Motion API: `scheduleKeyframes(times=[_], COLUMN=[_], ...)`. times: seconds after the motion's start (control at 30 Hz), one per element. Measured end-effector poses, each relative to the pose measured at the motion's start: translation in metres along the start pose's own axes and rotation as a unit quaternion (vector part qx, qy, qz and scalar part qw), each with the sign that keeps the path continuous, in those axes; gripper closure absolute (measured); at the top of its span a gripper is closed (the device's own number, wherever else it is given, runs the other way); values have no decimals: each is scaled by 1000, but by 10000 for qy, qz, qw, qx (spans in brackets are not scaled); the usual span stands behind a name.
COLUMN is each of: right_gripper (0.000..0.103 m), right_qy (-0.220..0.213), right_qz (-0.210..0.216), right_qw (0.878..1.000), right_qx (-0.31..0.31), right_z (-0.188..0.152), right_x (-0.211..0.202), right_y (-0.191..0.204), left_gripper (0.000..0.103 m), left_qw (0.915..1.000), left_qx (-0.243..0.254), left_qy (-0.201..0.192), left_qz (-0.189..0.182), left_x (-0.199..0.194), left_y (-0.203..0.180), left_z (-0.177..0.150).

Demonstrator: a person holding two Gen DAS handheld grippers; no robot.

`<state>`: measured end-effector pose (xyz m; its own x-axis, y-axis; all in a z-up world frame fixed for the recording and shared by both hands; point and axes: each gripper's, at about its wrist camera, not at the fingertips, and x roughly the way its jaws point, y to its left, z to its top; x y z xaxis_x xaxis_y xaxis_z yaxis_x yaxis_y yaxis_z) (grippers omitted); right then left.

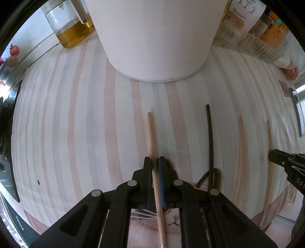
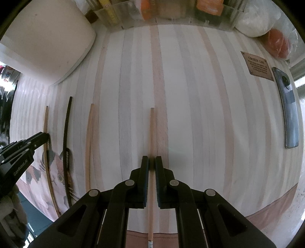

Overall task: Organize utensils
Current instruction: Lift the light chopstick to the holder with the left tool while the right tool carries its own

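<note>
Several chopsticks lie lengthwise on a striped cloth (image 1: 76, 114). My left gripper (image 1: 154, 161) is shut on a wooden chopstick (image 1: 152, 137) low over the cloth. To its right lie a black chopstick (image 1: 210, 137) and another wooden one (image 1: 240, 152). My right gripper (image 2: 152, 160) is shut on a wooden chopstick (image 2: 152, 129), also seen at the right edge of the left wrist view (image 1: 270, 145). A tall white holder (image 1: 154, 38) stands just ahead of the left gripper; it shows at the upper left of the right wrist view (image 2: 43, 38).
A glass jug of amber liquid (image 1: 70, 24) stands left of the holder. A clear rack with packets (image 2: 171, 17) lines the back. A phone (image 2: 287, 108) and a brown label (image 2: 257, 65) lie at the right. A bagged red item (image 2: 278, 42) sits at the far right corner.
</note>
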<state>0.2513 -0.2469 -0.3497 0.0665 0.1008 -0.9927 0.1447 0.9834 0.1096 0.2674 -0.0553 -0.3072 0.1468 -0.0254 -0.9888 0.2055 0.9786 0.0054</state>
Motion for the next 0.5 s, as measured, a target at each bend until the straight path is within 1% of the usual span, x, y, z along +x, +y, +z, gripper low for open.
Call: scheduleKeyframes(times=[0.1,0.2,0.37,0.5], right_gripper=[96,96,97,97], right_qy=[-23,-108,-354,-741], right_qz=[-42,-49,338,494], right_qw=[10000,9999,9984,9957], right_qx=[-41,-63,294,257], right_z=[-3,-2,-12,-21], right_x=[0,1,-3,-26], right_y=[4,9,3,6], left_gripper=[97,99,99,99], left_qw=[10000,9999,9989,9972], left_qx=[21,-121,-199,-218], left_qy=[-53,-78,-413,-684], left_qz=[29,50,-129,-210], left_x=[1,0,-31,-58], left_y=[-1,1,4,10], left_z=[1,3,-4,-14])
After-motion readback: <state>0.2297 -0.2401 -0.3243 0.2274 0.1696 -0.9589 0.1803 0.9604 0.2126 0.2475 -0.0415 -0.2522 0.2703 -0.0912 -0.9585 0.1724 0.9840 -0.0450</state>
